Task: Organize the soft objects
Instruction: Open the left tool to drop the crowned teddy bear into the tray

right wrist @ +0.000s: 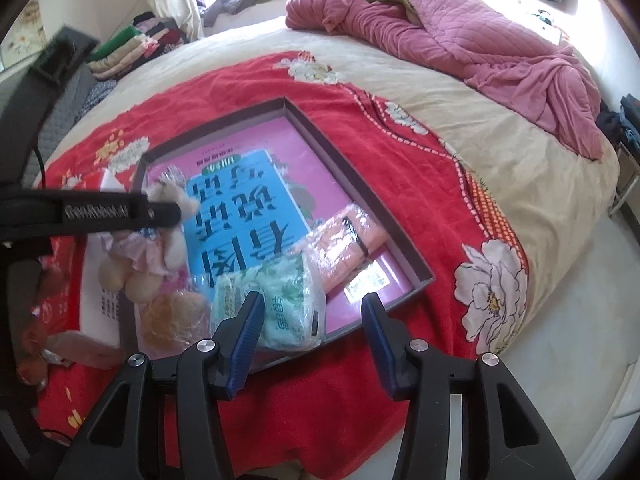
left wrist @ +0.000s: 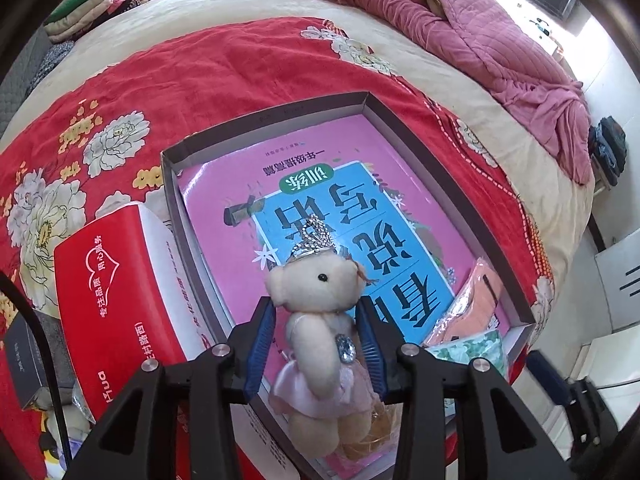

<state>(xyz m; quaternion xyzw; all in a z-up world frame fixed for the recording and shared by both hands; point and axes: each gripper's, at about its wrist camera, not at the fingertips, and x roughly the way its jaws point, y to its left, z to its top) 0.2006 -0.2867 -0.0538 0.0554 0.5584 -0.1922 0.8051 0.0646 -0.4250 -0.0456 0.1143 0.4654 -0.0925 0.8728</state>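
My left gripper (left wrist: pixel 316 320) is shut on a small cream teddy bear (left wrist: pixel 320 320) in a pink dress with a silver crown, held above the grey shallow box (left wrist: pixel 452 168). The box lies on the bed with a pink and blue book (left wrist: pixel 320 200) inside. In the right wrist view the bear (right wrist: pixel 160 236) hangs at the box's left edge (right wrist: pixel 138 176), held by the left gripper (right wrist: pixel 176 210). A pink wrapped packet (right wrist: pixel 348 240) and a green-white tissue pack (right wrist: pixel 276 300) lie in the box's near end. My right gripper (right wrist: pixel 312 324) is open and empty, just above the near box edge.
A red carton (left wrist: pixel 108 292) stands left of the box on the red flowered blanket (right wrist: pixel 420 184). A crumpled pink quilt (right wrist: pixel 480 48) lies at the far right of the bed. Folded clothes (right wrist: pixel 132 48) are stacked at the far left. An orange fluffy item (right wrist: pixel 172 316) lies by the box's near-left corner.
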